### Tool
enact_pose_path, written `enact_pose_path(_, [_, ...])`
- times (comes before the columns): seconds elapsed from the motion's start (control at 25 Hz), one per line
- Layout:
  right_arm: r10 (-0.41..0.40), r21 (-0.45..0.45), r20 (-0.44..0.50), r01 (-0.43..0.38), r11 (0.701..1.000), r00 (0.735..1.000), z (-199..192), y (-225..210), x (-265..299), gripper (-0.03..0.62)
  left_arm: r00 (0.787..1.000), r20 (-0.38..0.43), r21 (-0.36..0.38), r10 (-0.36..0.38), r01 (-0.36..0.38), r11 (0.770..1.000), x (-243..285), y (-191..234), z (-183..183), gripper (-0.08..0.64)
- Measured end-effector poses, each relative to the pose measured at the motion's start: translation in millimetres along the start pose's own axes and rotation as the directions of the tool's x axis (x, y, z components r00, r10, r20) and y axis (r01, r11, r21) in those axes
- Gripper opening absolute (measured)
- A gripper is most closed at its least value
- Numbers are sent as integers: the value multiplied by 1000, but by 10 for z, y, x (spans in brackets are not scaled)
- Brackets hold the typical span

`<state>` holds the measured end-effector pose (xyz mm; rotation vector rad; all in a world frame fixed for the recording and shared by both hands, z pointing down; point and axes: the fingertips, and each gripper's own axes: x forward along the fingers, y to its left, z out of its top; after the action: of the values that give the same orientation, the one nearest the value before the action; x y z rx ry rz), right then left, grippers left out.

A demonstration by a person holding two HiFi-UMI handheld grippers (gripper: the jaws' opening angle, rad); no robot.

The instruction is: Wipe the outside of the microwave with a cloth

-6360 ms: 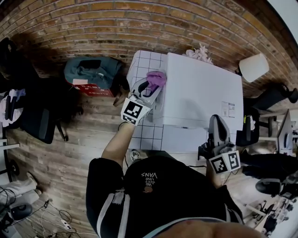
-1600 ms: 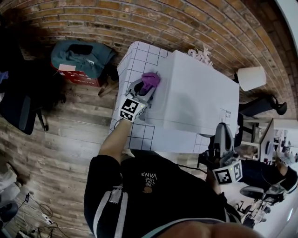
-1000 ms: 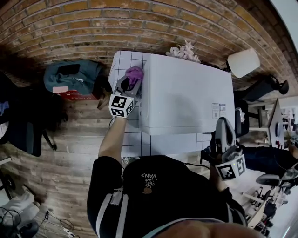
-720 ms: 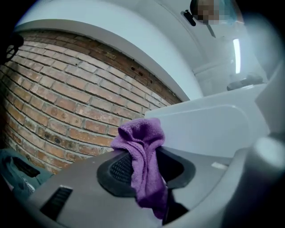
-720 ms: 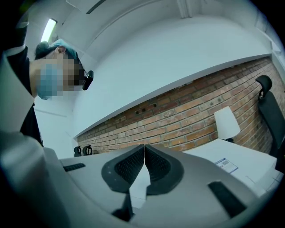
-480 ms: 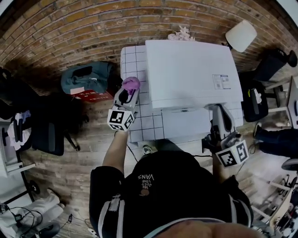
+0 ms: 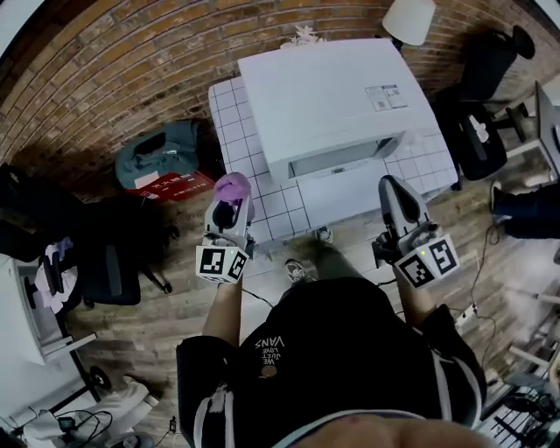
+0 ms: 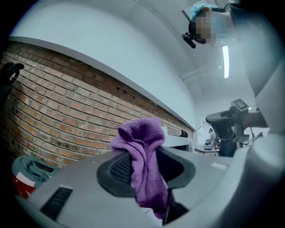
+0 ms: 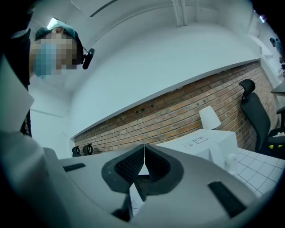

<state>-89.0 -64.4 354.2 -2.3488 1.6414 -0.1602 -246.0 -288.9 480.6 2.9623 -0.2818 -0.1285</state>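
Left gripper (image 7: 229,199): I am clamping the purple cloth (image 7: 233,184) between its jaws for wiping, holding it near-left of the white microwave (image 7: 328,96), apart from it; right gripper (image 7: 390,184) is idling closed, empty.

Office-like workroom: brick wall (image 7: 114,79), plank floor (image 7: 166,332), swivel chairs (image 7: 109,267), floor cables (image 7: 66,424), lamp (image 7: 409,19).

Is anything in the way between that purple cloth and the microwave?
Nothing visible. The left gripper holds the purple cloth away from the microwave, with only tiled table top between them.
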Motion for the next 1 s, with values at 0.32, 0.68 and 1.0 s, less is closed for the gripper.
enact_pose_path(0.32, [-35,-29,27,36,999,999,24,-247,-267,3,998,8,4,-61,61,998,-35,-672,217,140])
enact_pose_path(0.68, [-70,-50,60,73,996,996,312,-1063,-787,3,990,9,36,-144,144,989,581,-1709,279,141])
enact_pose_path(1.0, [-4,-72,29,6,997,1000,533,-1901,-1256,3,989,14,52,-147,146,988,1236,-2787,155,141])
